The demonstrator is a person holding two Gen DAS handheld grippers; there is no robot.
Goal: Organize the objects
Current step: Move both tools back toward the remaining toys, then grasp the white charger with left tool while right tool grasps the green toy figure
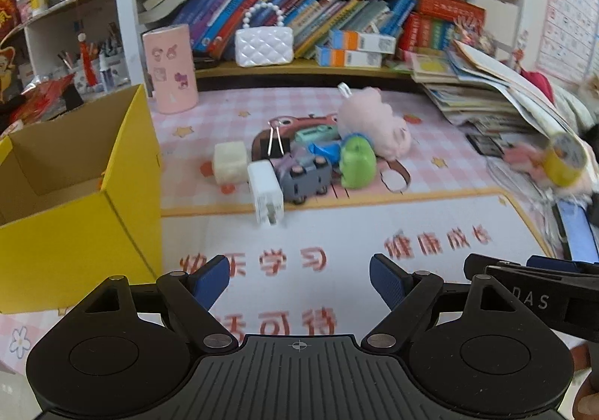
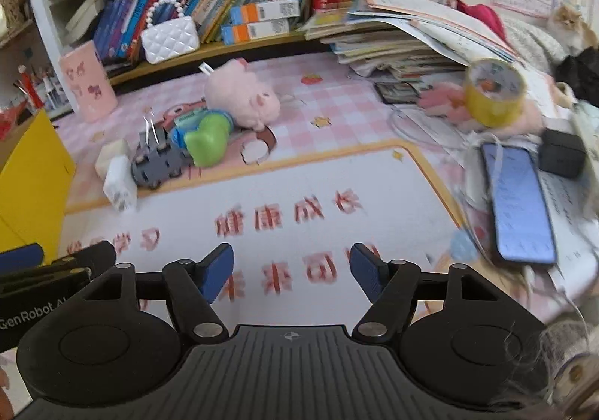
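The left gripper (image 1: 299, 279) hung nearest, jaws spread over the printed desk mat (image 1: 337, 229) with nothing between them. The right gripper (image 2: 292, 274) did likewise. Ahead of both lay the toy pile: white charger (image 1: 266, 193), grey car (image 1: 305, 178), green frog (image 1: 357, 165), pink plush (image 1: 372, 126). The yellow box (image 1: 75, 202) stood left of the left gripper.

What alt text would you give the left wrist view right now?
The open, empty left gripper hovers over a pink desk mat, facing a pile of small toys: a pink plush pig, a green frog toy, a grey toy car and a white charger. An open yellow box stands at left.
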